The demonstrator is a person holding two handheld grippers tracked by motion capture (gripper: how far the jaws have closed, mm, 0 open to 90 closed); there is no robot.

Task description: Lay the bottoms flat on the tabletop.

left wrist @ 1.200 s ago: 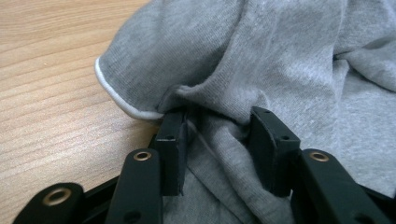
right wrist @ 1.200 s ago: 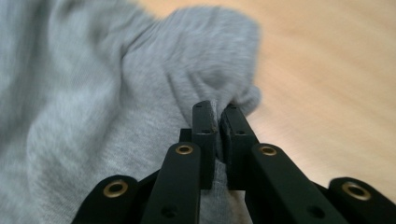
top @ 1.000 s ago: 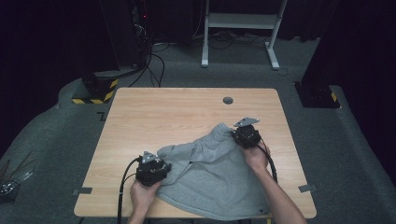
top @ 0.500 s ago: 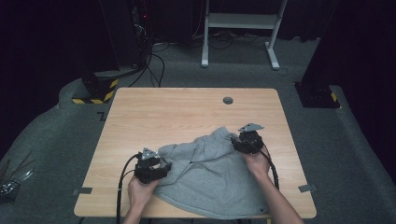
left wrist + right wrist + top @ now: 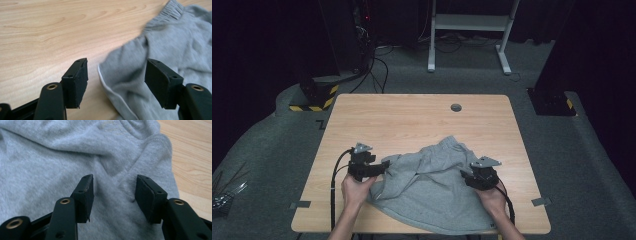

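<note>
Both hand-held grippers (image 5: pixel 386 165) (image 5: pixel 464 176) agape, just opened, over rumpled grey shorts (image 5: pixel 437 190) on wooden table (image 5: pixel 412 120).

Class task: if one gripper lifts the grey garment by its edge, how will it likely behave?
The grey garment lies rumpled in soft folds, so it would probably droop and hang. Its knit looks light and fuzzy, so likely not slippery. Nothing suggests it is fragile or would roll.
</note>
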